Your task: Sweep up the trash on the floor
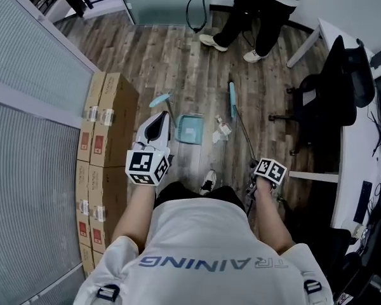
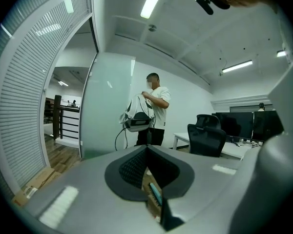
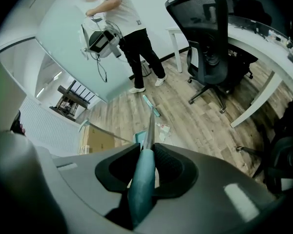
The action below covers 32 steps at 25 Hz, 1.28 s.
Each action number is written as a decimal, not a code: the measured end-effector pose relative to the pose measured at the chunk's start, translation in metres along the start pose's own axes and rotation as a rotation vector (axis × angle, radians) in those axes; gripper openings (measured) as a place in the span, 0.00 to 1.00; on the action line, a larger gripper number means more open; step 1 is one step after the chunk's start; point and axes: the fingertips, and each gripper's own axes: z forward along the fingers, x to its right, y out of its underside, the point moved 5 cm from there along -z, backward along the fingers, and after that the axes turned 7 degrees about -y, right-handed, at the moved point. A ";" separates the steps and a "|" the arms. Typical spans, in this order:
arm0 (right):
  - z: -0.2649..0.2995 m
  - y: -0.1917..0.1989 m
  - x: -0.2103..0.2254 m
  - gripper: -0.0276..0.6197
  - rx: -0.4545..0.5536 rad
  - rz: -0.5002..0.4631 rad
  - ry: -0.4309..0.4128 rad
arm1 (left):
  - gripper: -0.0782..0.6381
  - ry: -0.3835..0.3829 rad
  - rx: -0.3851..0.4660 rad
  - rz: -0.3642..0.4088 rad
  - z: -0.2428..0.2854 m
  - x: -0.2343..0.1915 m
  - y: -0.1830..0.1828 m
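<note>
The right gripper [image 3: 145, 152] has its 2 jaws clamped on the teal rubber grip of a long-handled broom [image 3: 140, 179]. The broom's thin metal shaft runs out past the jaw tips and down to the floor. The left gripper [image 2: 146, 149] has its jaws pressed together with nothing between them, and it points across the room, not at the floor.

In the head view, the broom's narrow teal brush head [image 1: 232, 100] rests on the wood-plank floor [image 1: 178, 56], on the far side of the trash, a crumpled white paper scrap [image 1: 221, 132]. Just beside the scrap, to its left, sits a teal plastic dustpan [image 1: 189, 131], its long thin handle leaning toward the left gripper. A stack of brown cardboard boxes [image 1: 108, 126] lines the wall at left, and a black office chair [image 1: 333, 88] stands at right.

The sweeping stroke looks ready to begin, with the scrap not yet in the dustpan. The next move likely calls for drawing the brush head back and leftward to push the scrap into the pan. The free left gripper could take the dustpan handle to steady it.
</note>
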 end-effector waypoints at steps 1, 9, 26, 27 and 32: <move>0.005 -0.007 0.002 0.21 -0.005 -0.001 -0.002 | 0.11 -0.005 -0.006 0.002 0.008 0.001 0.001; 0.038 -0.027 -0.003 0.21 -0.052 0.029 0.010 | 0.11 -0.014 -0.052 0.020 0.053 -0.021 0.008; 0.102 -0.027 -0.104 0.21 0.001 0.231 0.146 | 0.11 0.157 -0.240 0.012 0.182 -0.183 0.063; 0.104 -0.027 -0.108 0.21 0.002 0.238 0.151 | 0.11 0.171 -0.254 0.017 0.186 -0.186 0.067; 0.111 -0.032 -0.116 0.21 0.002 0.255 0.131 | 0.11 0.199 -0.306 0.054 0.203 -0.189 0.080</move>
